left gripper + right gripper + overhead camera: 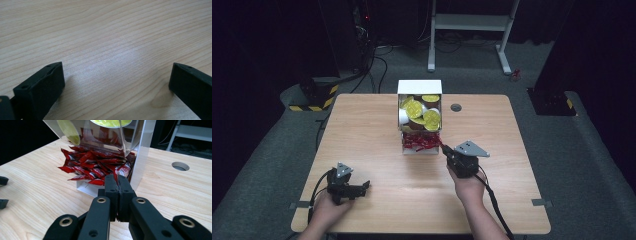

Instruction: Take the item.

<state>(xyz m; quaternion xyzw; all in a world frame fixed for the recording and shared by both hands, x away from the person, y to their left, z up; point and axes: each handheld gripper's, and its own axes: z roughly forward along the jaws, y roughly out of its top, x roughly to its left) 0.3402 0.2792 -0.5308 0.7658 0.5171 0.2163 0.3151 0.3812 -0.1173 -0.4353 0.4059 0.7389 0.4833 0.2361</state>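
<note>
A red sachet [117, 175] is pinched between the closed jaws of the right gripper [118, 181] at the dispenser's [143, 152] tray; a straight, level pull is advised. The left gripper [116, 80] is rested apart on the table [105, 30].

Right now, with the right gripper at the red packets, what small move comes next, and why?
Probably draw the right gripper straight back: its jaws are shut, apparently on a red packet at the dispenser's front tray, so pulling should free it. The left gripper rests open on the table.
</note>
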